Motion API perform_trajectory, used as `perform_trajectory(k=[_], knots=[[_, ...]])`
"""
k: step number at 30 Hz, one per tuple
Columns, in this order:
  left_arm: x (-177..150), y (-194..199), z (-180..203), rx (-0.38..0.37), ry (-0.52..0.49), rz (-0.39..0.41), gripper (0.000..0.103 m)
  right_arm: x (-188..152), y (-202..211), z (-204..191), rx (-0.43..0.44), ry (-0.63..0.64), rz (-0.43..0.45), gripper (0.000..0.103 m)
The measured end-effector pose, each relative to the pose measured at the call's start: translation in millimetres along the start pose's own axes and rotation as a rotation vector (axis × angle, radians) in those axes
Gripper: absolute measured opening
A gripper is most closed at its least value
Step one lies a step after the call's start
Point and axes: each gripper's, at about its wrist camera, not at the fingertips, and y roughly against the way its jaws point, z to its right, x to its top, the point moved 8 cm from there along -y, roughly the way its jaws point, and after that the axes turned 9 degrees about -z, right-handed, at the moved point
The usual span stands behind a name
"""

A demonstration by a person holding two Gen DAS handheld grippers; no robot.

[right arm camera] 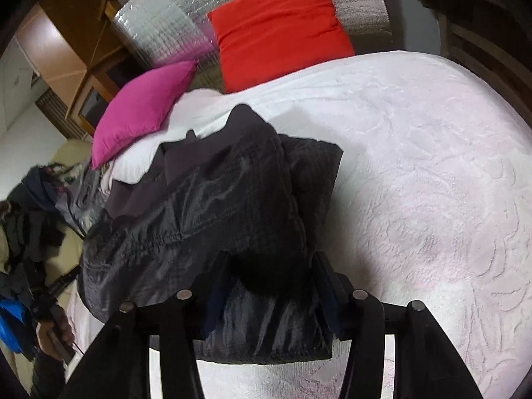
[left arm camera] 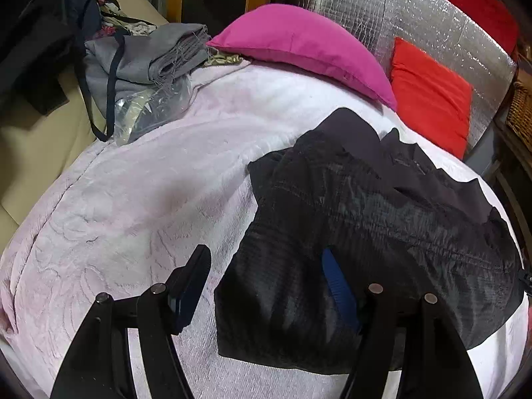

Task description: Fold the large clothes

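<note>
Dark shiny jacket point(left arm camera: 365, 219) lying crumpled on the pale pink bedspread point(left arm camera: 133, 199), on the near side of the pink pillow point(left arm camera: 299, 46) and well short of it. Partly folded, with a matte black part bunched on the side nearest that pillow.

Left tongs point(left arm camera: 266, 286) spread wide, tilted down over the bedspread. Left finger over bare bedspread, clear of the cloth. Right finger with its blue pad point(left arm camera: 339, 286) at the jacket's near fold, cloth bulging against it; touching or merely close, hard to tell. Nothing pinched between the two.

Right tongs point(right arm camera: 269, 286) astride the near corner of the jacket point(right arm camera: 232, 206), a thick fold of cloth filling the gap between the two fingers. Pads actually pressing or only flanking it: cannot tell from this view.

Beside the pink pillow point(right arm camera: 143, 109), a red pillow point(right arm camera: 279, 26) propped against a silver foil sheet point(right arm camera: 159, 23). On the pink pillow's other side, a heap of folded grey cloth point(left arm camera: 159, 56) with a clear plastic bag point(left arm camera: 149, 109) at its foot, at the bedspread's edge. A hand point(right arm camera: 55, 335) gripping a dark handle, low and far from the pillows, off the bed's edge.
</note>
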Motion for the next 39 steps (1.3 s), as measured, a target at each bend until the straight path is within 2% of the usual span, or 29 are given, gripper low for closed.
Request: perform_trajectory(k=[1, 2, 3, 4, 6, 9, 13, 14, 16, 17, 18, 20, 22, 23, 25, 28, 31, 35, 37, 39], knots=[[-0.4, -2.1, 1.0, 0.003, -0.004, -0.007, 0.066, 0.4, -1.2, -1.8, -0.019, 0.005, 0.0, 0.046], [-0.3, -4.7, 2.9, 0.014, -0.016, -0.008, 0.056, 0.1, -0.6, -2.5, -0.042, 0.007, 0.001, 0.032], [-0.4, -5.9, 3.2, 0.03, -0.02, -0.011, 0.033, 0.5, 0.8, -3.4, -0.054, 0.01, 0.0, 0.03], [0.6, -7.7, 3.1, 0.049, -0.022, -0.022, 0.017, 1.1, 2.6, -4.3, -0.065, 0.014, -0.003, 0.019], [2.4, -7.4, 5.0, 0.045, -0.02, -0.037, 0.008, 1.5, 8.8, -11.8, -0.106, 0.06, -0.003, 0.013], [5.8, 3.8, 4.7, 0.069, -0.024, -0.009, 0.006, 3.8, 25.8, -26.9, -0.159, 0.123, 0.028, 0.009], [1.0, 13.0, -8.2, 0.052, 0.022, 0.009, 0.005, 3.4, 40.7, -28.0, -0.165, 0.107, 0.077, 0.009], [-4.8, 3.4, -11.1, 0.055, 0.022, -0.017, 0.006, -1.5, 32.1, -20.6, -0.171, 0.089, 0.057, 0.009], [-16.0, -21.7, -12.0, 0.052, 0.019, -0.098, 0.008, -17.8, -5.9, -0.5, -0.149, 0.035, -0.056, 0.01], [-18.1, -25.5, -12.2, 0.061, 0.02, -0.108, 0.009, -19.5, -9.8, 3.2, -0.118, 0.016, -0.051, 0.015], [-16.8, -22.3, -11.7, 0.073, 0.021, -0.092, 0.011, -18.0, -6.7, 5.6, -0.088, -0.003, -0.029, 0.016], [-8.9, -4.7, -10.1, 0.062, 0.012, -0.04, 0.014, -9.6, 10.2, 7.8, -0.036, -0.039, 0.017, 0.026], [1.7, 13.6, -11.3, 0.039, -0.005, 0.015, 0.032, 1.9, 29.9, 7.3, -0.024, -0.022, 0.064, 0.038], [8.7, 23.9, -14.1, 0.047, -0.005, 0.059, 0.038, 8.3, 37.8, 7.2, -0.013, -0.021, 0.079, 0.053], [23.0, 37.1, -19.6, 0.073, 0.001, 0.124, 0.061, 21.1, 45.1, 4.6, 0.031, -0.024, 0.098, 0.066], [36.4, 31.0, -17.8, 0.039, -0.031, 0.1, 0.062, 44.3, 30.1, -8.6, 0.049, 0.025, 0.067, 0.066], [46.5, 12.4, -8.4, 0.039, -0.102, 0.057, 0.062, 60.9, 0.3, -10.2, -0.008, 0.057, 0.003, 0.066], [53.4, -15.1, 0.6, 0.042, -0.15, 0.0, 0.062, 69.1, -19.8, -18.4, -0.044, 0.102, -0.028, 0.062], [54.4, -30.4, 7.1, 0.05, -0.172, -0.034, 0.062, 65.7, -31.1, -19.9, -0.099, 0.135, -0.079, 0.058], [52.2, -36.2, 11.5, 0.05, -0.186, -0.047, 0.062, 64.5, -34.8, -20.8, -0.109, 0.14, -0.076, 0.058]])
